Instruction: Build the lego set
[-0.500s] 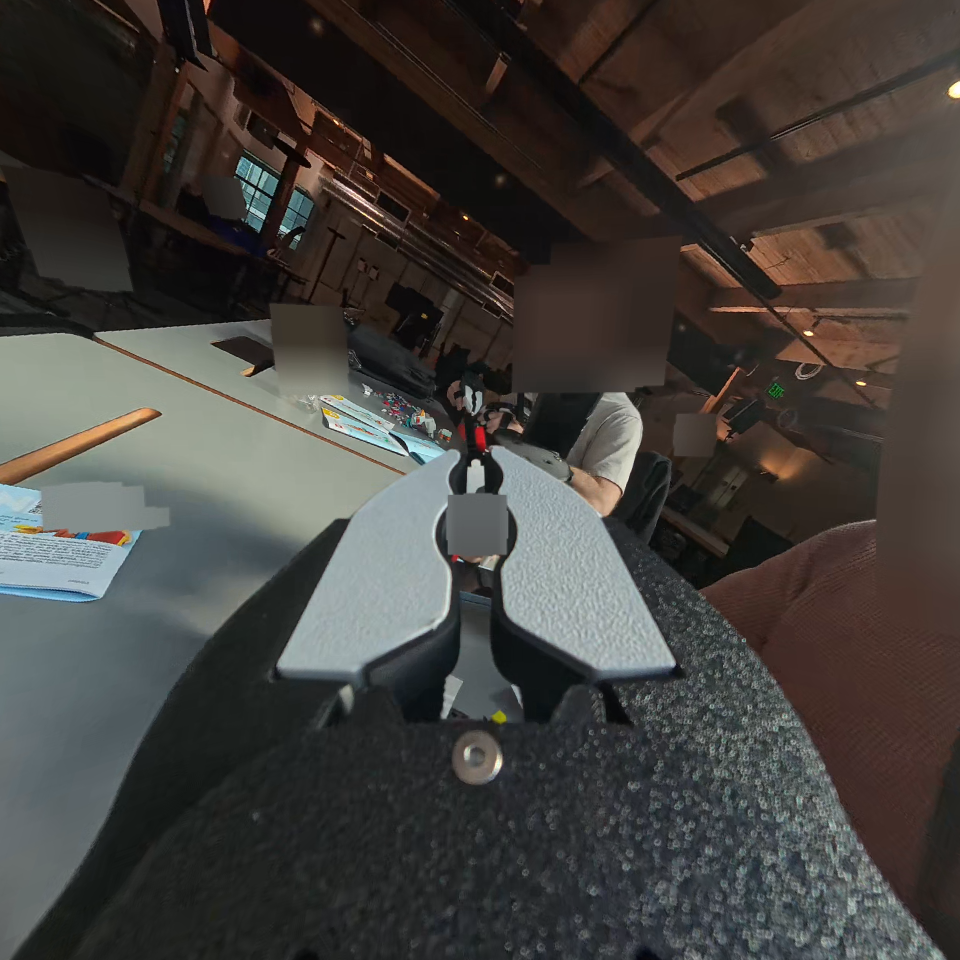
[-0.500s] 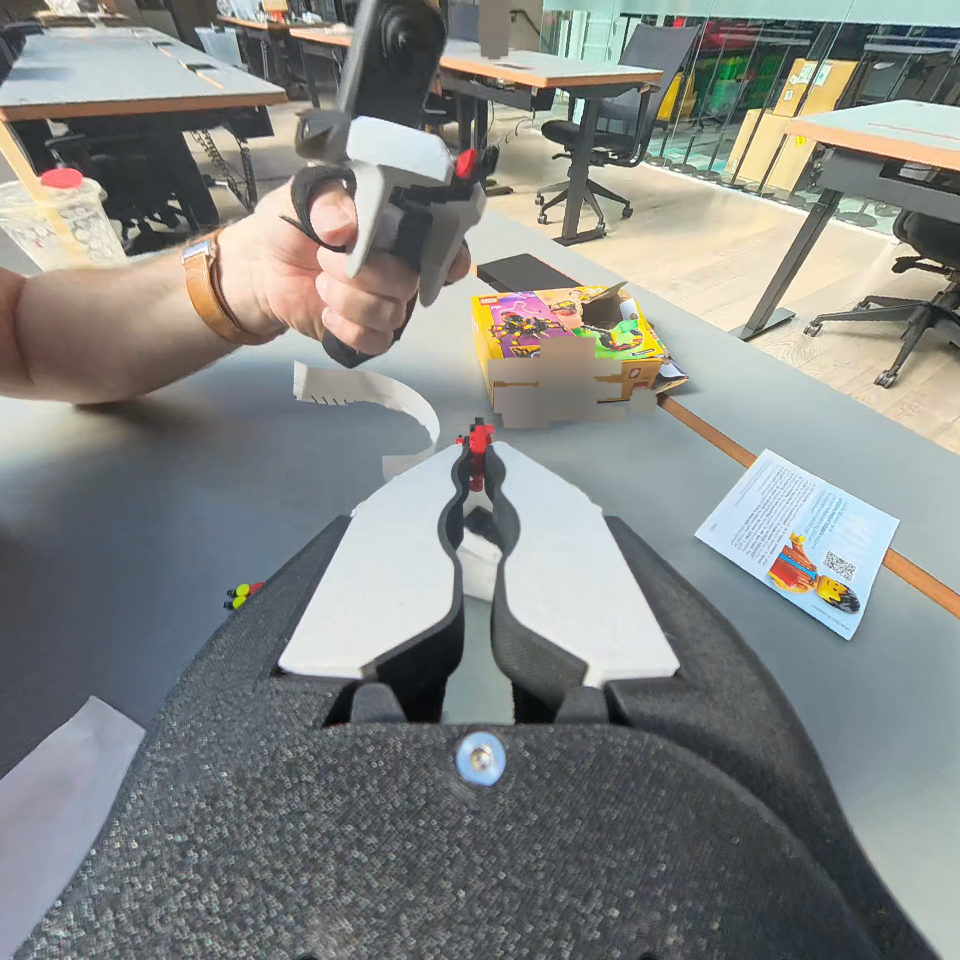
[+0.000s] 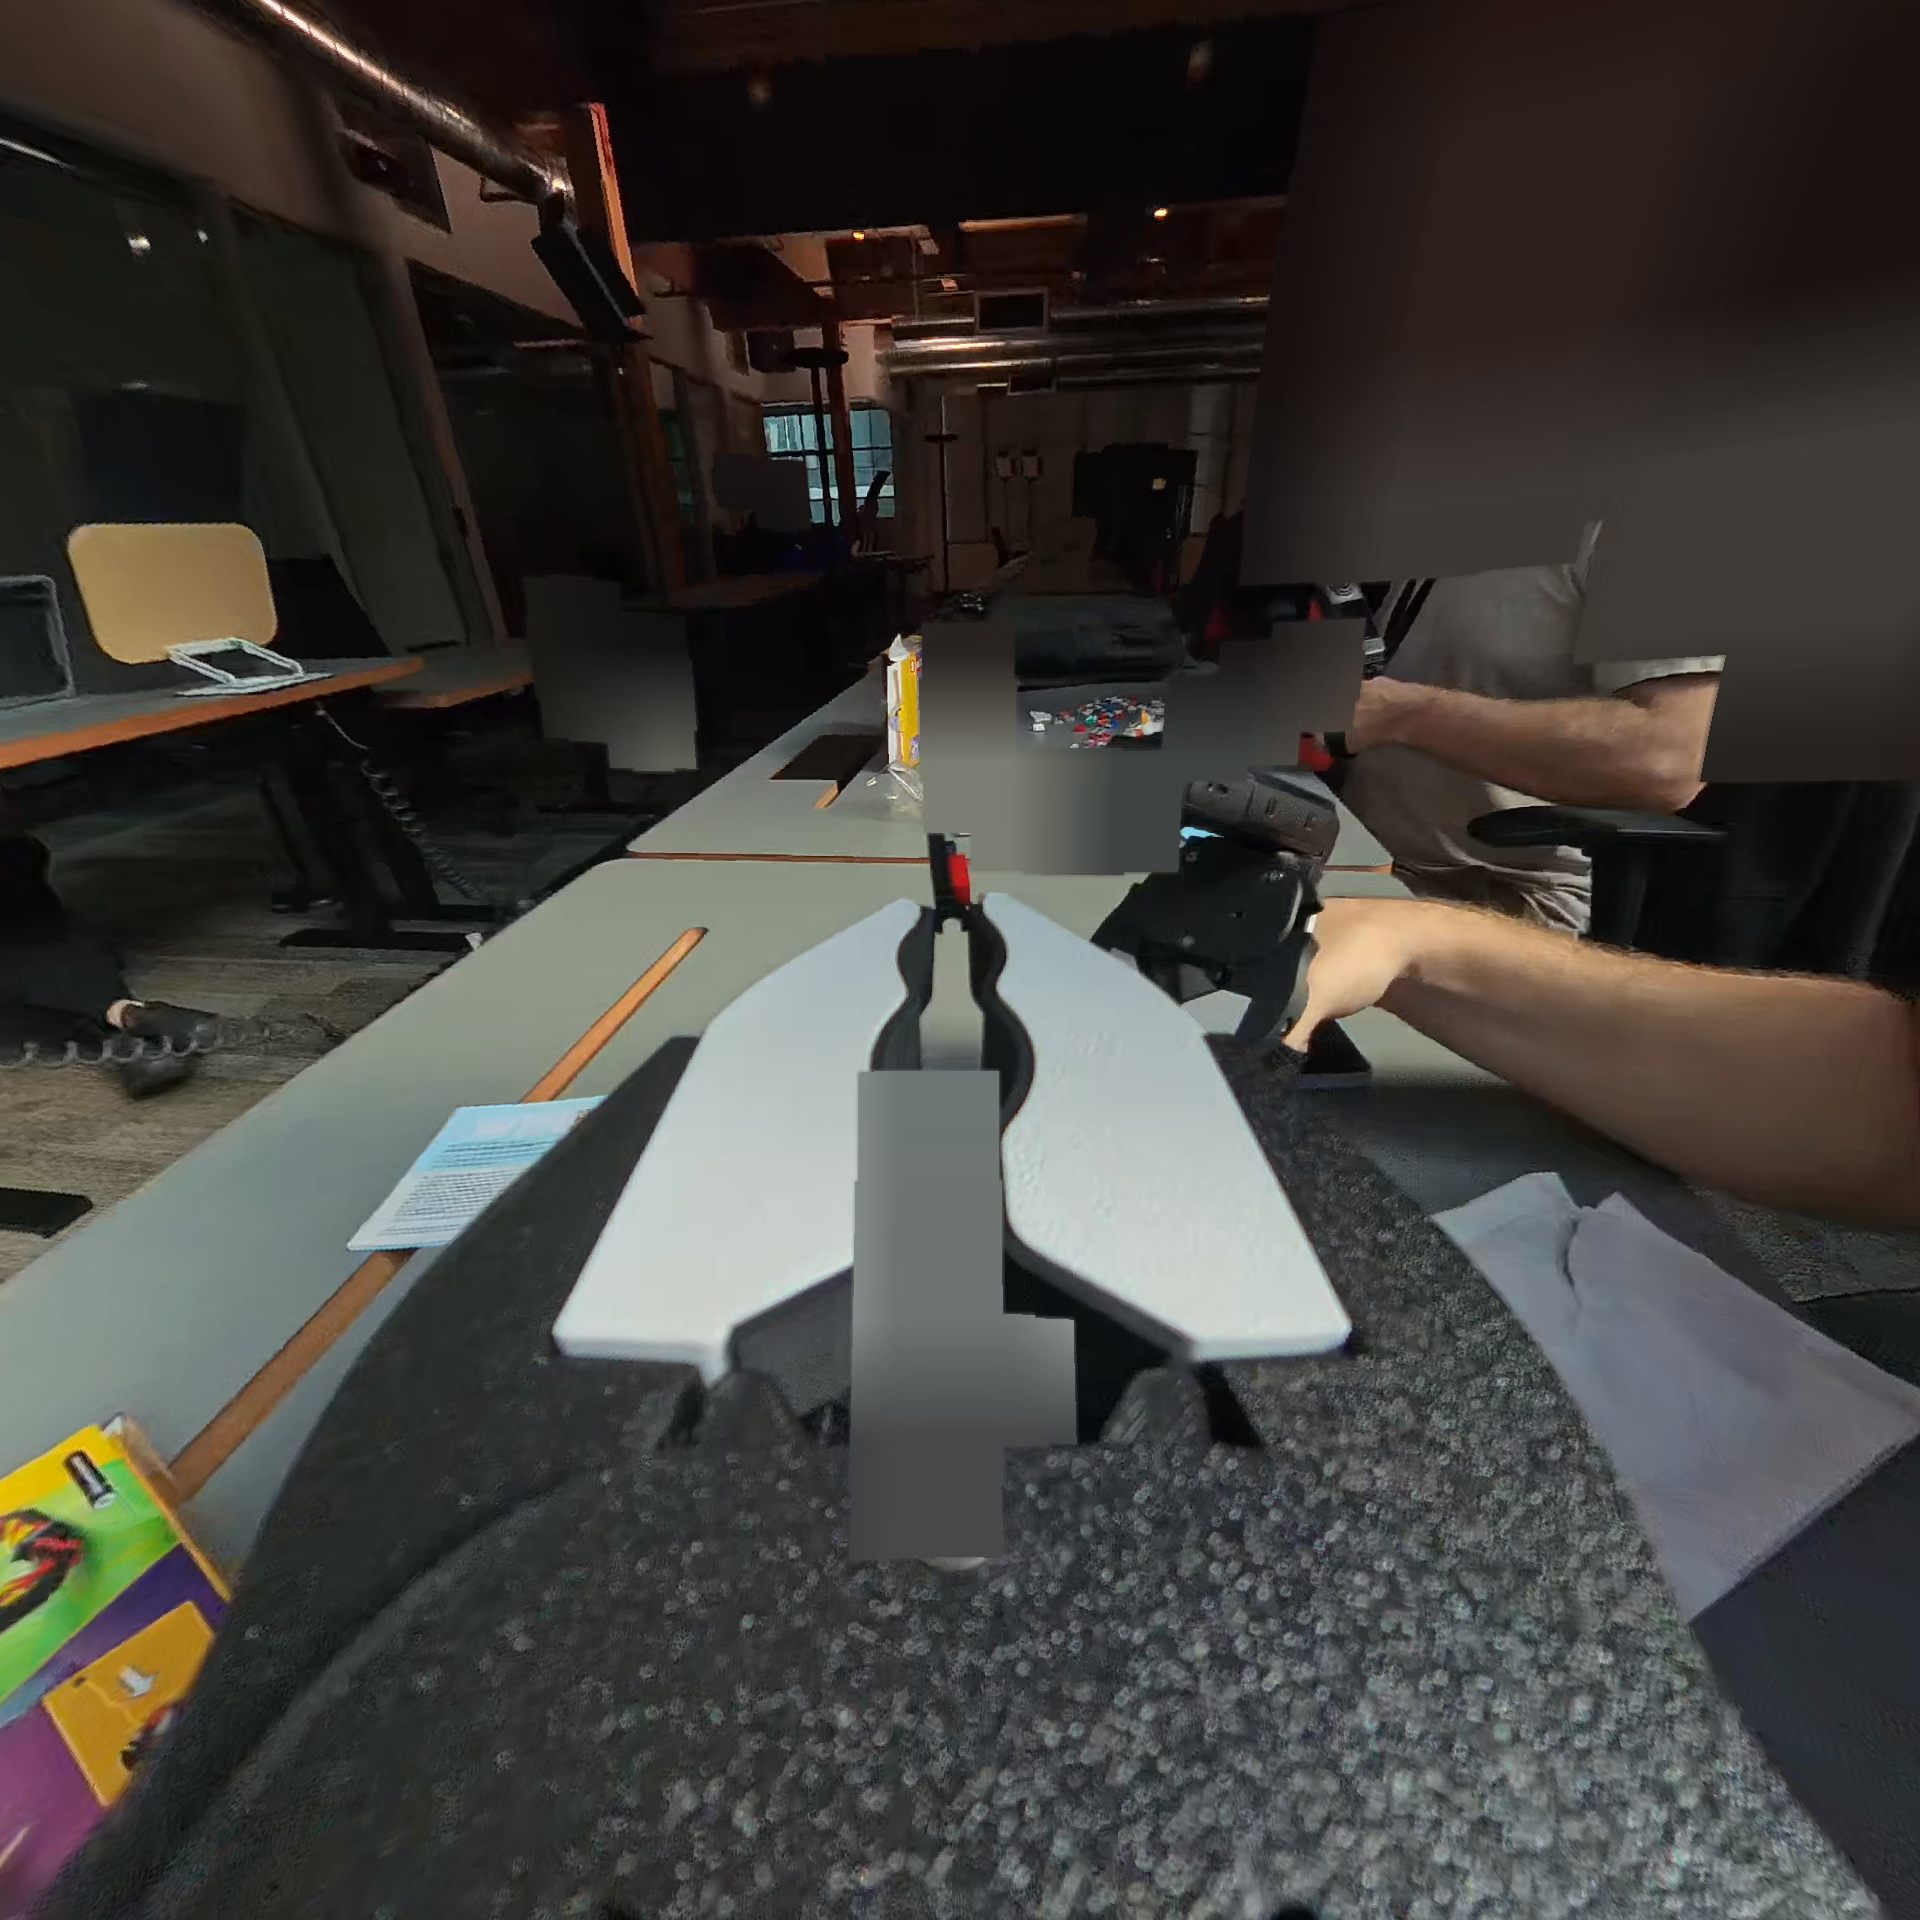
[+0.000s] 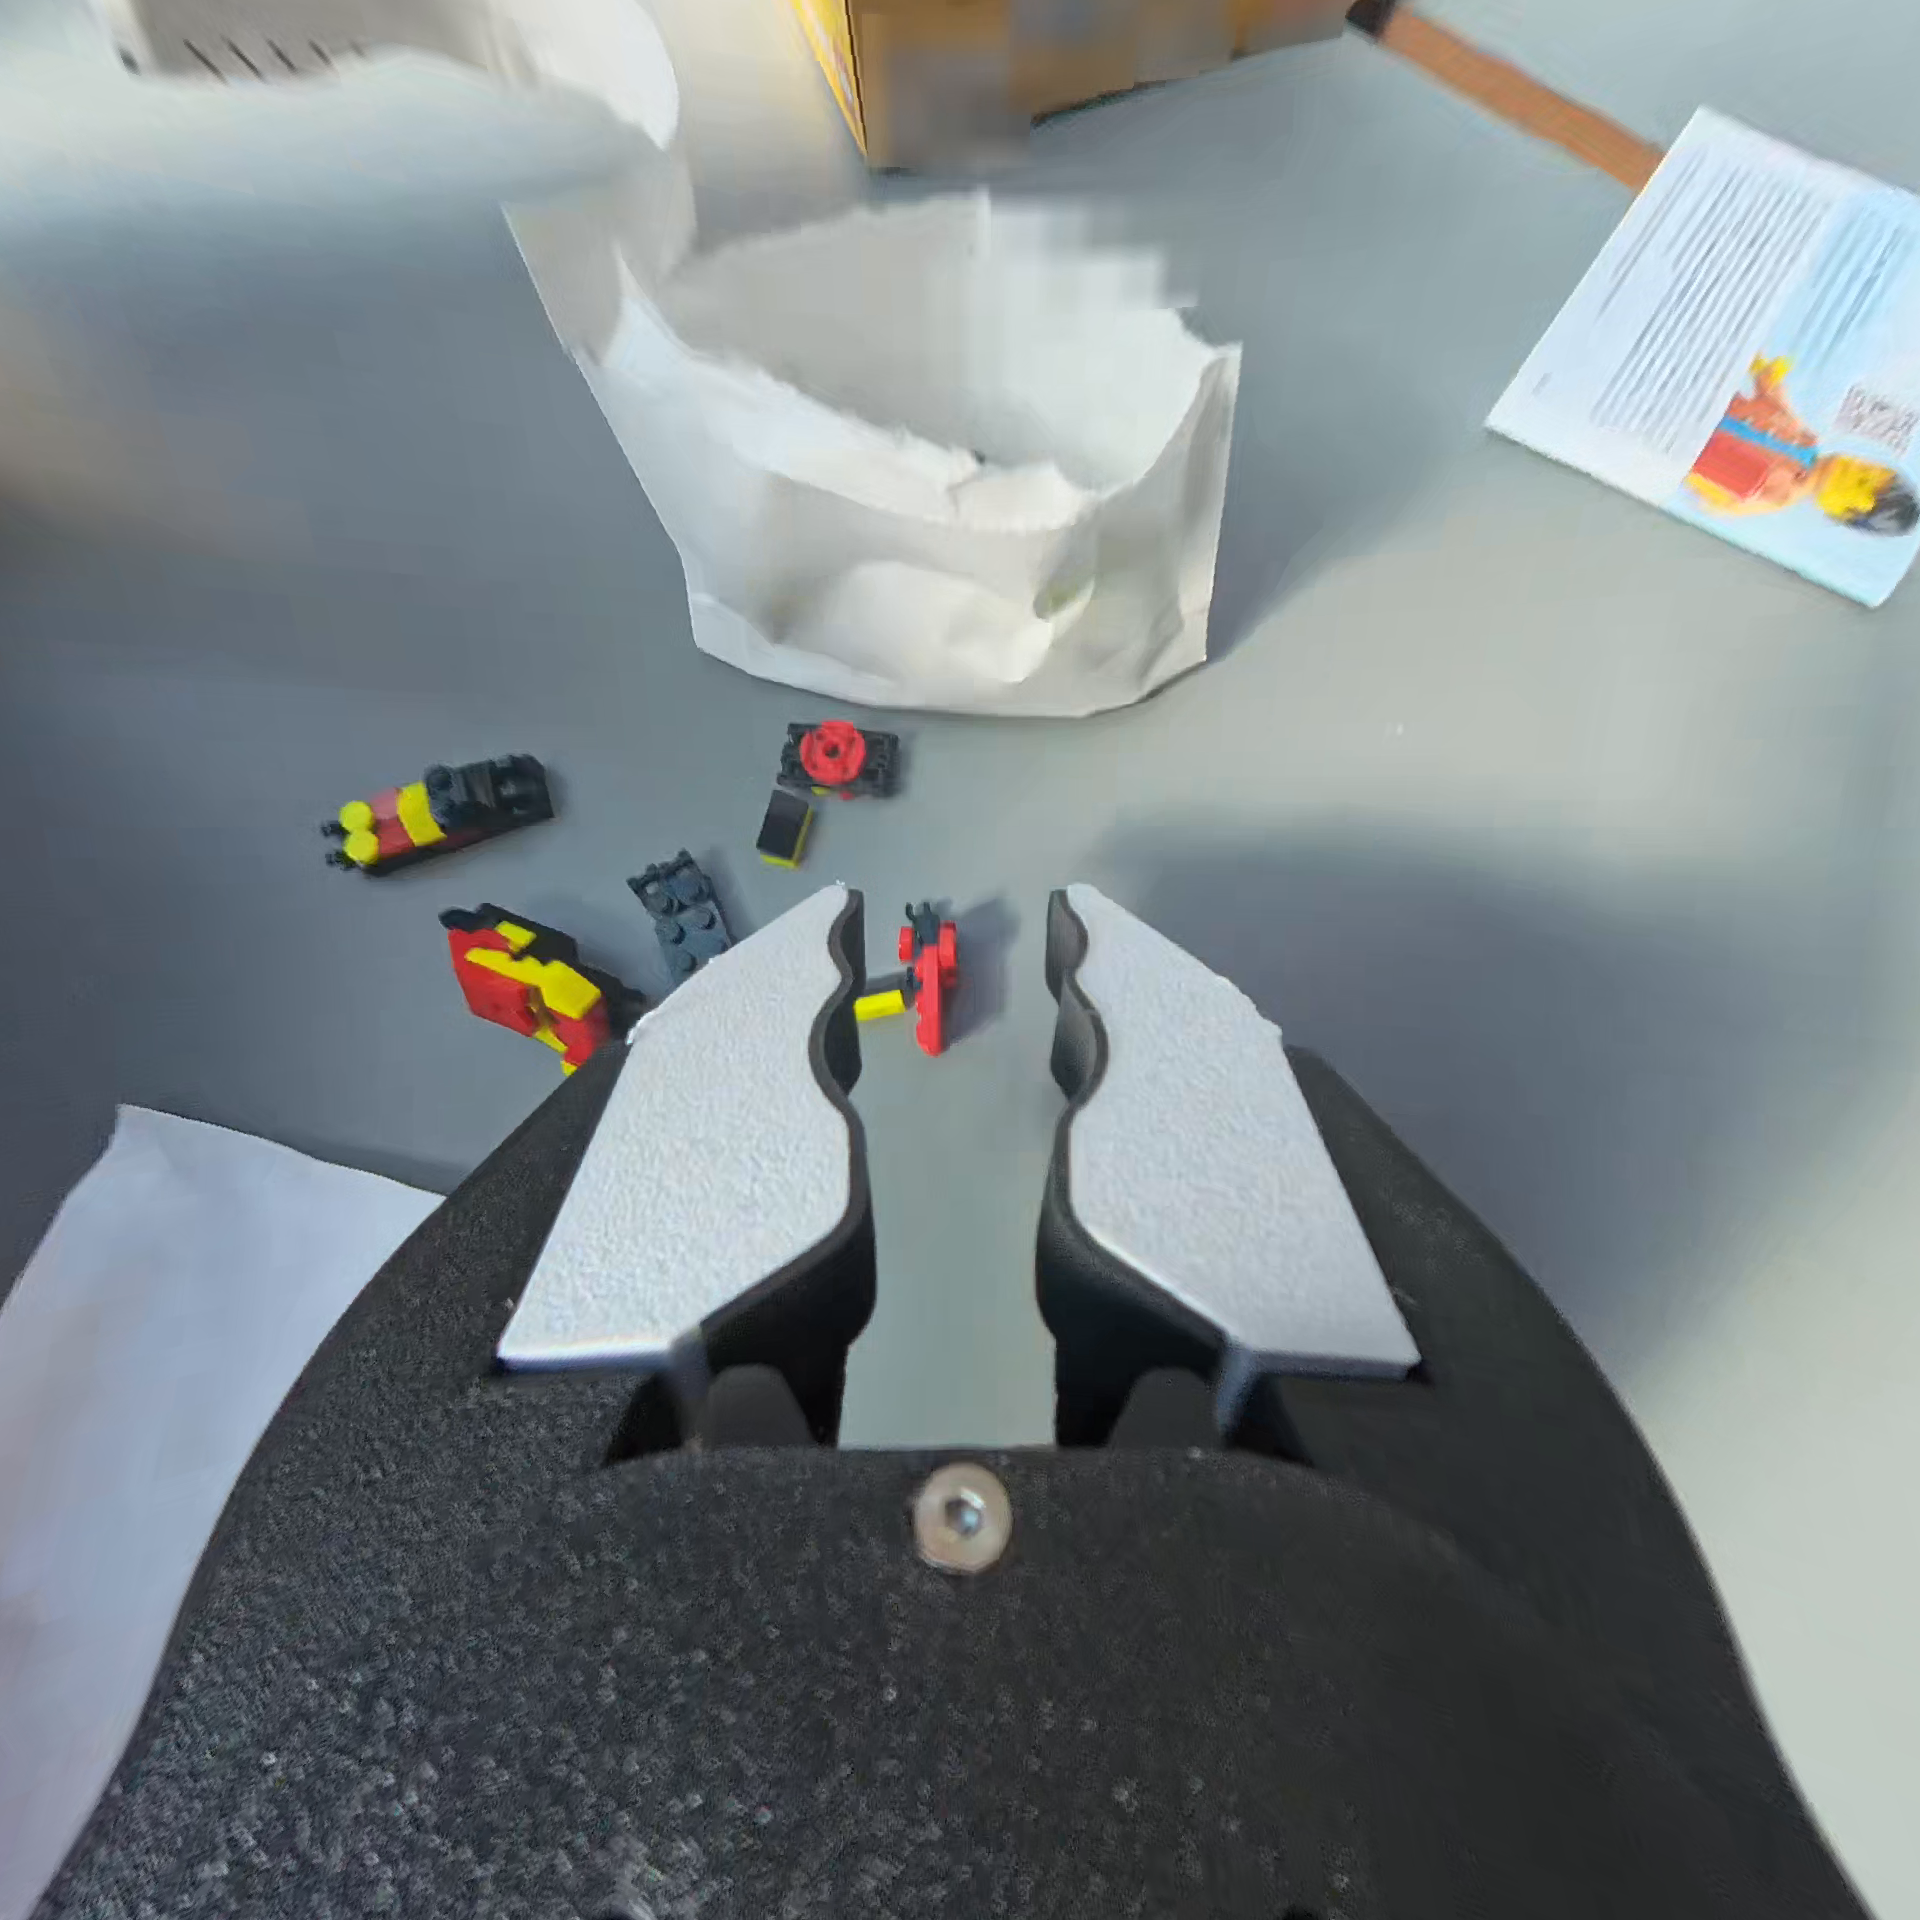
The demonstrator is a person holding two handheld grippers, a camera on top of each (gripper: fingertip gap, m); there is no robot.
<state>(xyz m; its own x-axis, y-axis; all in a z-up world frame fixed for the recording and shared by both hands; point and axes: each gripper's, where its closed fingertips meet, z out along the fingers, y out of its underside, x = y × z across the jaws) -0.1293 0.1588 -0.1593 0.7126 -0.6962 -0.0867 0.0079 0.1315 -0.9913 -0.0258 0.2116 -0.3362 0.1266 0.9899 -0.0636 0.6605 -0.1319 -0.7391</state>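
Note:
In the left wrist view my left gripper is shut on a small black and red lego piece, held above the grey table. My right gripper is open, low over the table. A red lego piece with a yellow stud lies on the table between its fingers. Left of it lie a red, yellow and black assembly, a second such assembly, a dark blue plate, a small black and yellow piece and a black plate with a red round part. The right gripper also shows in the left wrist view, held by a hand.
A torn white paper bag stands just beyond the pieces. The lego box is at lower left, a leaflet at right, and white paper near the front. Another person sits at the far table with loose bricks. The tips of one gripper are about 20 centimeters away from the tips of the other. Between my right fingertips and the dark blue plate there is roughly 7 centimeters.
My right gripper has come down to the table and opened; the red piece it held now lies between its fingers. My left gripper has tilted from pointing upward to level, still holding its piece.

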